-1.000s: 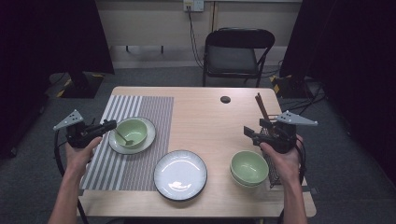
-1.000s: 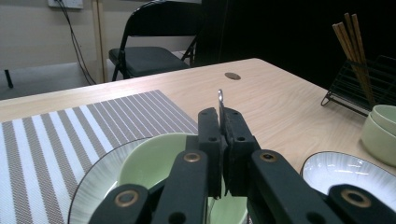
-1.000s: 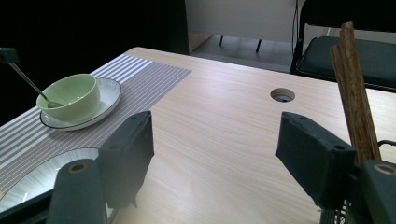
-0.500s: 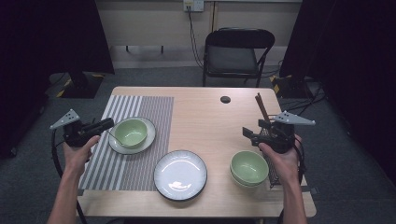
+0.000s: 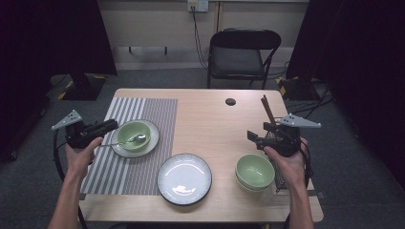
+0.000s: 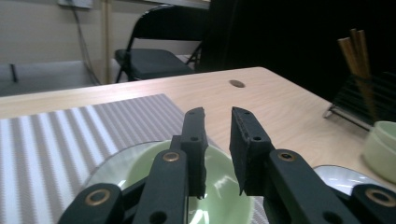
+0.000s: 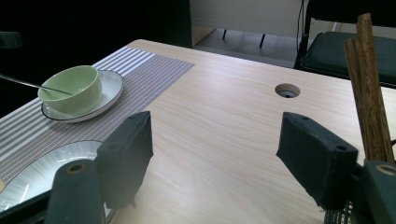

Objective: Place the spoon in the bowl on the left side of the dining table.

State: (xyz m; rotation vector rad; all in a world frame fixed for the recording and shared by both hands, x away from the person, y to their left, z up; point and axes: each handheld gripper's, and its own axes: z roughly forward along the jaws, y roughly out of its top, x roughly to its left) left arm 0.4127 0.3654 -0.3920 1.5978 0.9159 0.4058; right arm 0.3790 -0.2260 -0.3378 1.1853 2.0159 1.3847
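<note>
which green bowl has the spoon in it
The bowl on the plate on the striped mat, by the left gripper. A spoon rests in it. The other bowl sits bare on the table near the right hand.

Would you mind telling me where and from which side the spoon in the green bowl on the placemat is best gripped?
Judging by its pose, grip the spoon by the thin handle, which sticks out past the bowl rim toward the left gripper. Come from the table's left side, jaws closing across the handle. The spoon's head lies inside the bowl, hard to reach.
</note>
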